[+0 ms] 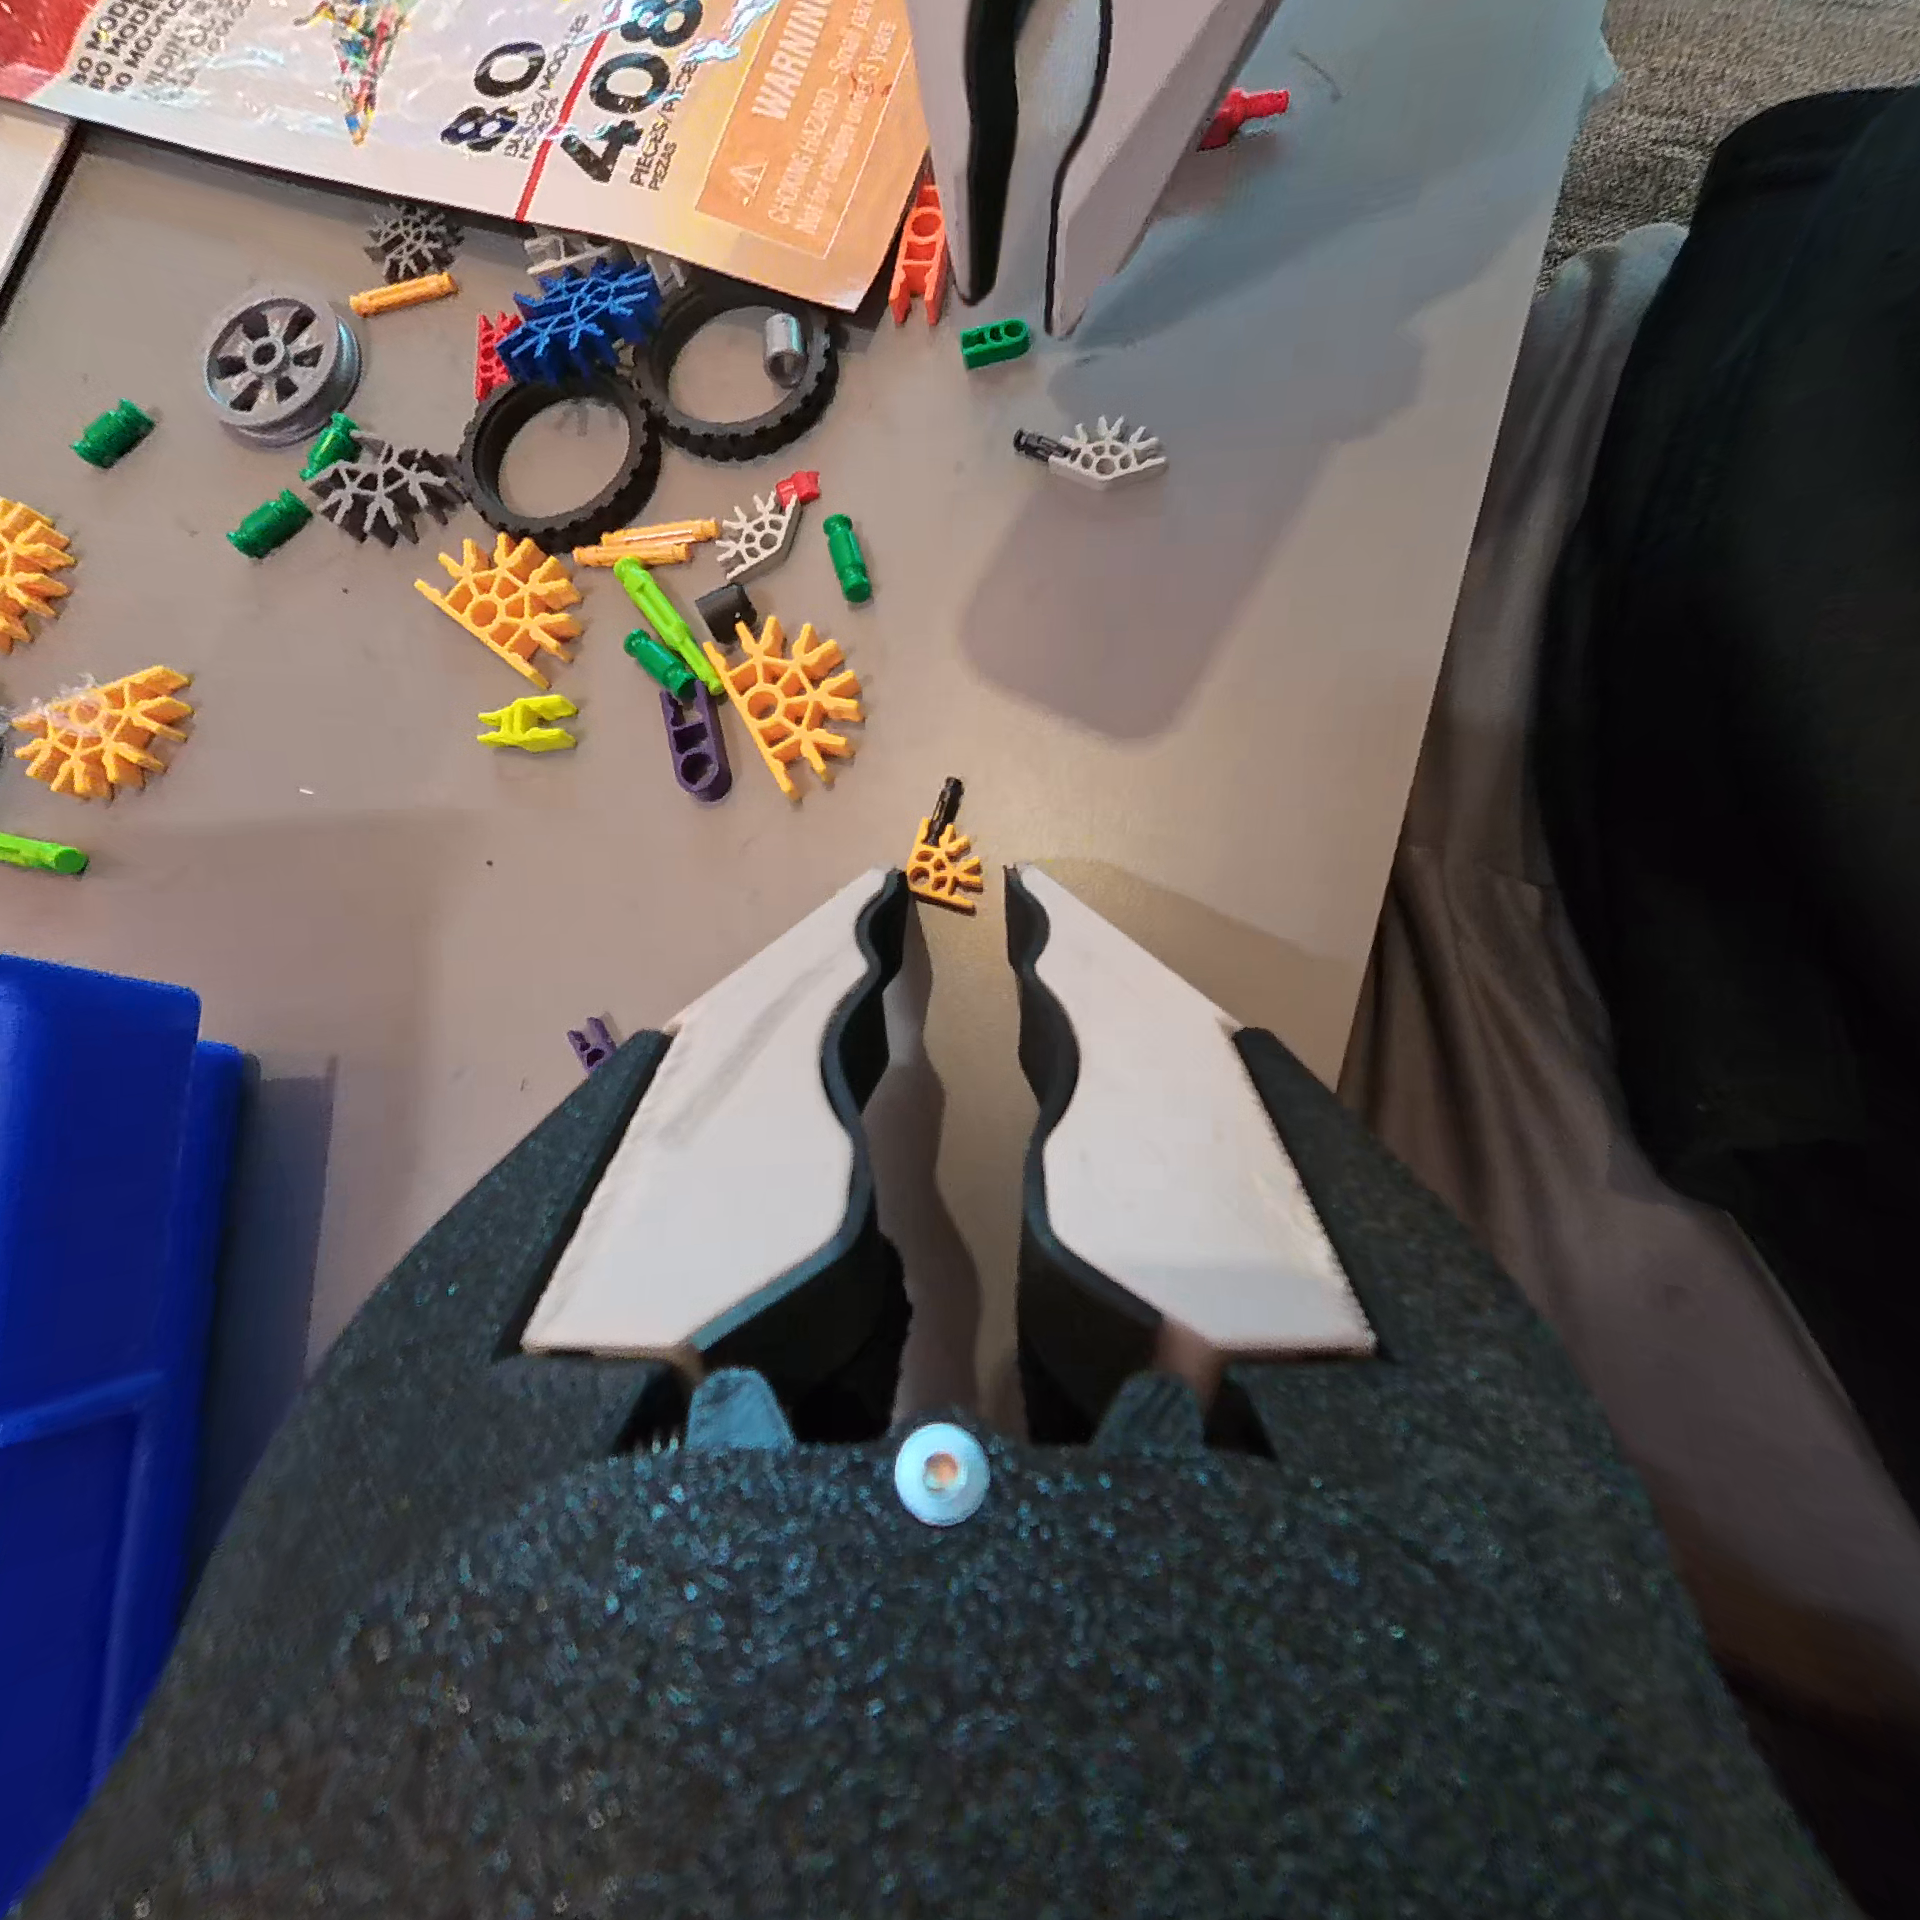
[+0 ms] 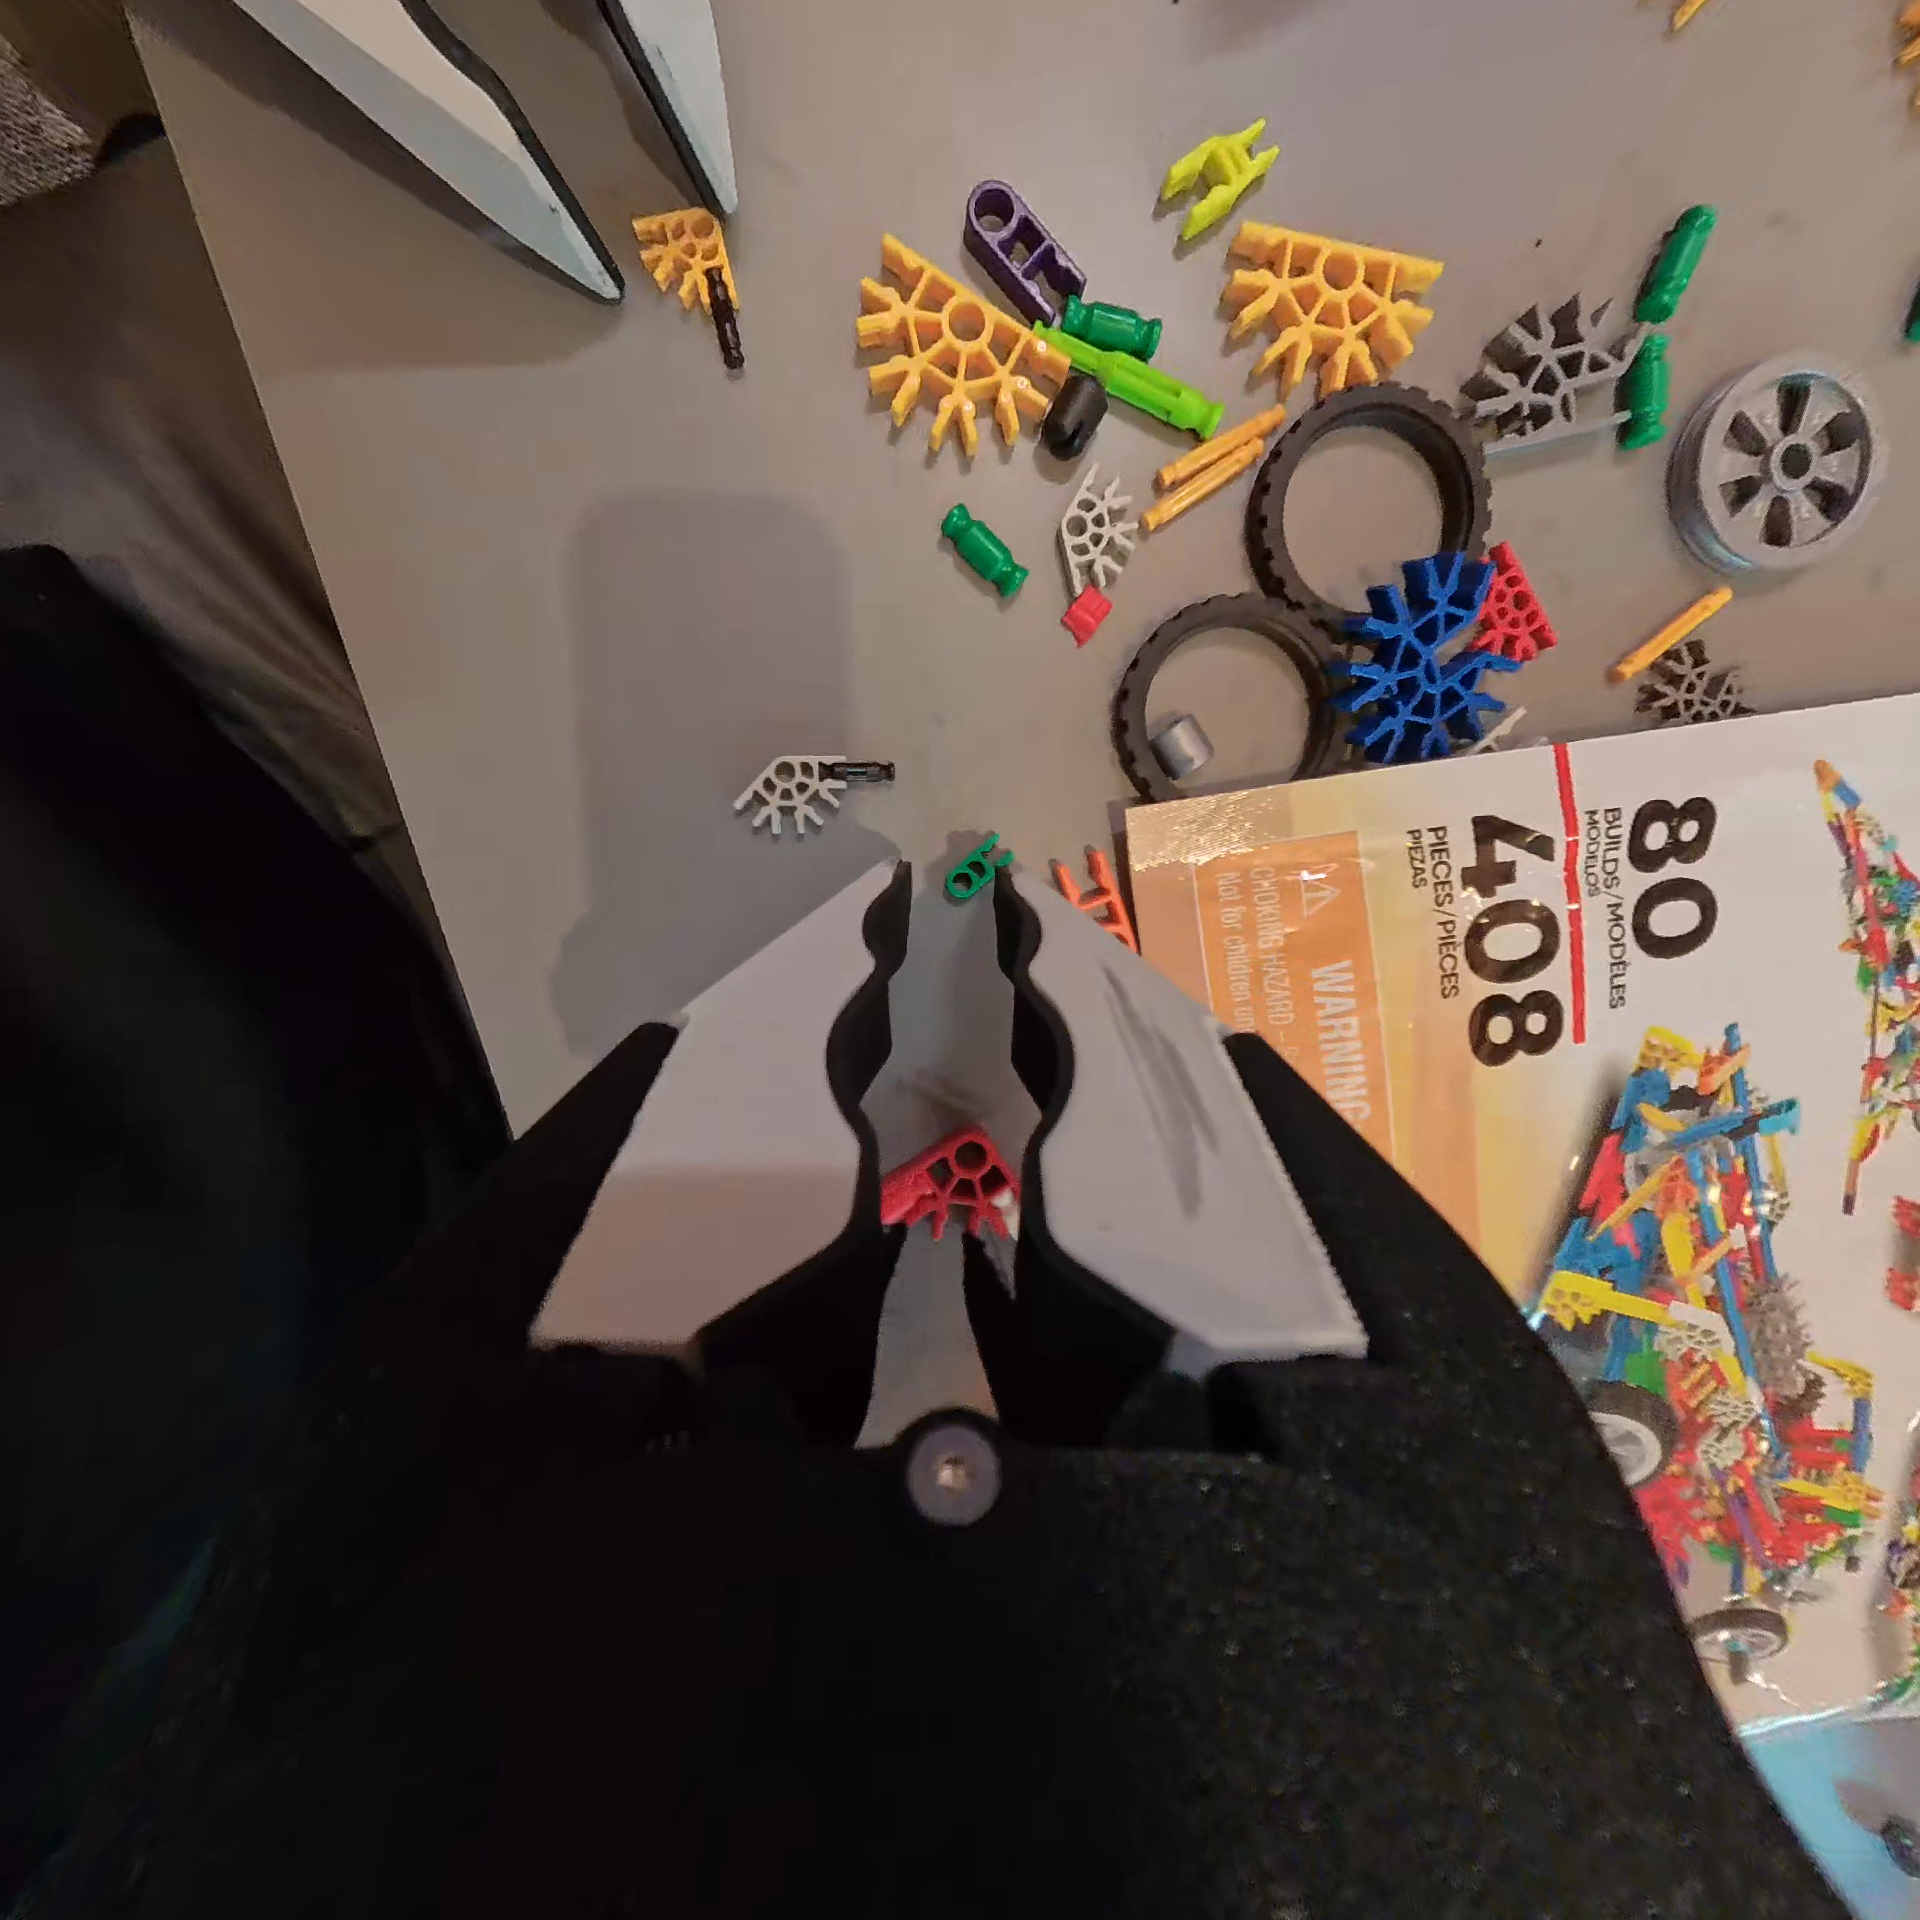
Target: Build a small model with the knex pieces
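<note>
Yellow connector (image 1: 943, 871) with black peg lies between parted tips of left gripper (image 1: 954, 883), low over table (image 1: 1195, 810) | right gripper (image 2: 951, 878) parted, tips at green clip (image 2: 975, 865) | two tyres (image 2: 1366, 499), one wheel hub (image 2: 1782, 462)

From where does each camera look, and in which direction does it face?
Left wrist view: on the left claw, facing down at the grey table; a small yellow connector lies at its open tips.
Right wrist view: on the right claw, facing down; a small green connector lies at its open tips.
Shared: both connectors, black tyres, each other's claw.
</note>
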Demonstrator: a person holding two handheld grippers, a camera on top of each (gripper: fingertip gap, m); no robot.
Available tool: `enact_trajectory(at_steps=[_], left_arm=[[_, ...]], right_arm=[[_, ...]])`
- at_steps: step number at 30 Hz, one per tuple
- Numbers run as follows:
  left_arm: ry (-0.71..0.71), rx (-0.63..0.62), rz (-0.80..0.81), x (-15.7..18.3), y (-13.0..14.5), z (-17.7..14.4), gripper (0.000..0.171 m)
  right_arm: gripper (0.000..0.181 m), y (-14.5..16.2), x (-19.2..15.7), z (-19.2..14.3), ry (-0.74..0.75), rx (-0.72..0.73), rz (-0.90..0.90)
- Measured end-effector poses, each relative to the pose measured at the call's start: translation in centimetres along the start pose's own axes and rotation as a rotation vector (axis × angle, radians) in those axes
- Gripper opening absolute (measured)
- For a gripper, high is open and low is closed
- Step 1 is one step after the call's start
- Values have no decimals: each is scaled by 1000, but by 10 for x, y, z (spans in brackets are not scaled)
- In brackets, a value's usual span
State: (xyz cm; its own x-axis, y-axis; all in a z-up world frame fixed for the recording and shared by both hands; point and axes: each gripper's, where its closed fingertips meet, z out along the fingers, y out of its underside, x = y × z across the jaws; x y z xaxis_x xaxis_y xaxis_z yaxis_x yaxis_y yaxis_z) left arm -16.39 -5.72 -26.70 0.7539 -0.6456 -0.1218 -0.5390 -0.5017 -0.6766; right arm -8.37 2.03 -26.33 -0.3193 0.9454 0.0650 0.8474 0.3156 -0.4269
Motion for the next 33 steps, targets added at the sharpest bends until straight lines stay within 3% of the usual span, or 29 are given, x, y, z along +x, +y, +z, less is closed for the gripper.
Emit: enact_trajectory(at_steps=[8, 16, 20, 33], left_arm=[[-17, 5, 6, 0, -3, 2, 15], [-48, 31, 9, -4, -8, -5, 16], [-56, 10, 12, -4, -3, -2, 17], [-48, 17, -4, -3, -1, 1, 17]], right_arm=[[0, -4, 1, 4, 17, 44, 3], [0, -18, 7, -4, 38, 97, -22], [15, -19, 15, 0, 72, 96, -64], [4, -16, 27, 16, 38, 64, -131]])
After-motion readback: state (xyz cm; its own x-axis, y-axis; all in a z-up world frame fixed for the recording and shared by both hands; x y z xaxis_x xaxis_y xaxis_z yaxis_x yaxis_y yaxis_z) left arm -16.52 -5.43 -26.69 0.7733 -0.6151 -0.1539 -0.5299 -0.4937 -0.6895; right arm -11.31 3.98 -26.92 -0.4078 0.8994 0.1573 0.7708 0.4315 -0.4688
